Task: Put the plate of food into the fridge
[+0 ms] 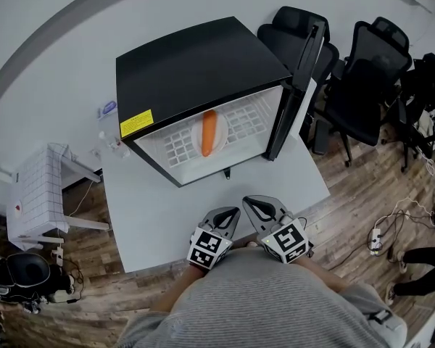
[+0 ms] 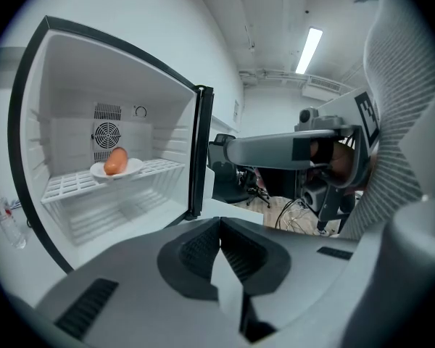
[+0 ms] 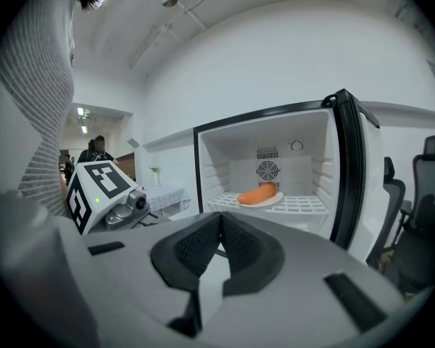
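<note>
A white plate (image 1: 196, 133) (image 2: 133, 167) (image 3: 275, 201) with an orange sausage (image 1: 209, 133) (image 2: 115, 160) (image 3: 257, 193) rests on the wire shelf inside the black mini fridge (image 1: 196, 67). The fridge door (image 1: 302, 64) stands open to the right. Both grippers are held close to the person's body at the near table edge, well short of the fridge. The left gripper (image 1: 234, 212) (image 2: 220, 223) is shut and holds nothing. Beside it, the right gripper (image 1: 248, 201) (image 3: 221, 220) is shut too, with nothing between its pads.
The fridge stands on a white table (image 1: 138, 223). Black office chairs (image 1: 362, 78) crowd the right side behind the door. A small white grid-topped table (image 1: 36, 187) is at the left, and cables with a power strip (image 1: 375, 239) lie on the wood floor.
</note>
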Demonstrator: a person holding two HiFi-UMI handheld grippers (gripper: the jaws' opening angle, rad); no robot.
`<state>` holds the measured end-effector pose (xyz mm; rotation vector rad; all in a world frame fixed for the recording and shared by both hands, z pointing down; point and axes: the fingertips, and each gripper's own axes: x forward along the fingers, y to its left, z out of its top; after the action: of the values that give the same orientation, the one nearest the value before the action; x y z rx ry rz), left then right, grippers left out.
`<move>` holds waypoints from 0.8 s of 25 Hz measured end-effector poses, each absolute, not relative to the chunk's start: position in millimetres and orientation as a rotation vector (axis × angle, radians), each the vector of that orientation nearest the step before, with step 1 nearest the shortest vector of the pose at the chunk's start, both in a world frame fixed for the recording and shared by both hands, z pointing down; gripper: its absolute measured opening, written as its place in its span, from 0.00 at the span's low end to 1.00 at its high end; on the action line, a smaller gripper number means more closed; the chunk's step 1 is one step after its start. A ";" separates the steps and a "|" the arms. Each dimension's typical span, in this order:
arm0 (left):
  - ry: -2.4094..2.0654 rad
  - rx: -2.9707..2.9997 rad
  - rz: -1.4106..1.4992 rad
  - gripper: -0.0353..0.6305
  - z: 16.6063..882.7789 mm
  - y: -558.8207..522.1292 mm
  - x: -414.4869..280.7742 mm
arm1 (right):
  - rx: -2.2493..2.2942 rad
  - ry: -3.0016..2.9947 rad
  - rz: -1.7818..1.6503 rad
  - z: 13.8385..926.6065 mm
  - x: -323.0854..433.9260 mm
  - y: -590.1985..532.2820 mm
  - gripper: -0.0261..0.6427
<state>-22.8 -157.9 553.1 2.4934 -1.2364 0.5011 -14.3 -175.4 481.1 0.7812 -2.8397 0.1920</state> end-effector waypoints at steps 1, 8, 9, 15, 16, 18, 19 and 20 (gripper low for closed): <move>-1.236 2.495 0.502 0.07 553.0 -157.3 -22.6 | 0.780 -2.844 0.193 481.0 -14.0 -175.0 0.06; -1.260 2.488 0.513 0.07 552.4 -157.0 -28.8 | 0.784 -2.846 0.200 481.9 -14.6 -176.9 0.06; -1.262 2.487 0.513 0.07 552.2 -156.8 -28.9 | 0.781 -2.845 0.195 481.3 -15.1 -176.6 0.06; -1.261 2.489 0.516 0.07 551.5 -156.0 -28.8 | 0.753 -2.832 0.167 482.7 -19.0 -172.6 0.06; -1.261 2.490 0.517 0.07 551.4 -155.9 -29.3 | 0.751 -2.833 0.167 482.8 -19.3 -172.3 0.06; -1.262 2.490 0.521 0.07 551.3 -155.7 -30.4 | 0.752 -2.830 0.169 483.5 -19.7 -172.8 0.06; -1.261 2.490 0.523 0.07 551.3 -155.5 -30.7 | 0.752 -2.828 0.171 484.2 -19.7 -173.1 0.06; -1.260 2.489 0.524 0.07 551.3 -155.3 -30.8 | 0.753 -2.825 0.174 484.9 -19.9 -173.3 0.06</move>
<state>-30.8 -155.2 551.3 2.4888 -1.2603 0.5240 -19.9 -173.3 484.9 0.7529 -2.8249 0.1737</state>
